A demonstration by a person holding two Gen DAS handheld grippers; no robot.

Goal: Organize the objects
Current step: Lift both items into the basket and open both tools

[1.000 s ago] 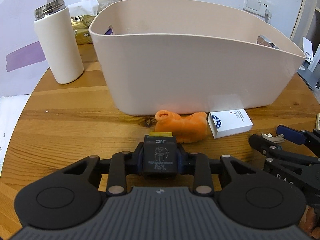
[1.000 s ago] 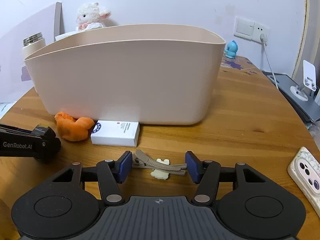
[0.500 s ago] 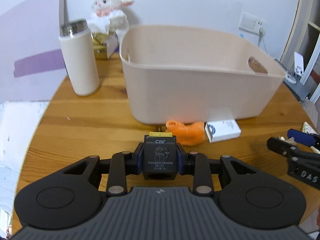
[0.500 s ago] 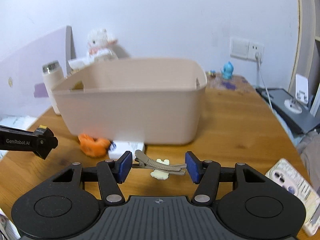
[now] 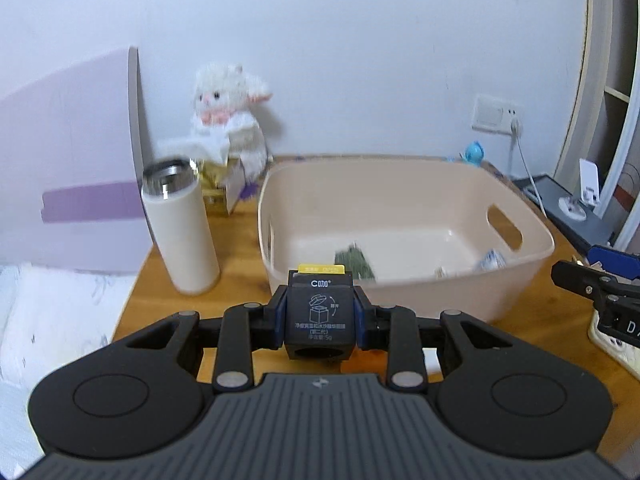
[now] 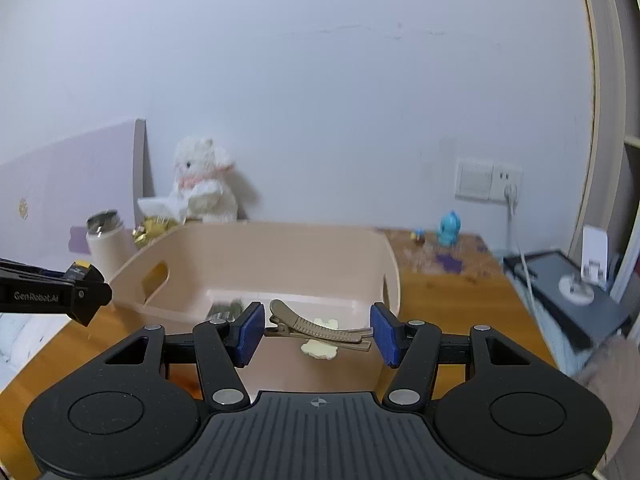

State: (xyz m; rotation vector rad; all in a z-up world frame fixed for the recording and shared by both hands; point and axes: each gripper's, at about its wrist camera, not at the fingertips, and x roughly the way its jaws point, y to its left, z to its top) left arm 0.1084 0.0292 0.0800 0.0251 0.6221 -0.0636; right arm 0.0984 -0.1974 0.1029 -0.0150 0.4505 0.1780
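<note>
My left gripper [image 5: 320, 316] is shut on a small black box [image 5: 320, 312] with a yellow tab, held above the table in front of the beige bin [image 5: 532, 264]. My right gripper [image 6: 318, 332] is shut on a tan hair clip [image 6: 320, 326] with a cream charm, held above the bin's near rim [image 6: 384, 252]. The bin holds a green item [image 5: 354, 264] and small packets [image 5: 490, 260]. The left gripper shows at the left of the right wrist view [image 6: 86, 294]; the right gripper shows at the right edge of the left wrist view [image 5: 588, 280].
A white bottle [image 5: 180, 232] stands left of the bin. A plush lamb [image 5: 228, 120] and gold packets [image 5: 212, 184] sit behind it. A purple board [image 5: 68, 168] leans at the left. A blue figurine [image 6: 450, 228] and a grey device [image 6: 576, 300] are at the right.
Both grippers have risen with their loads, from table level to above the bin, so its inside now shows. The orange toy and white box have dropped out of view.
</note>
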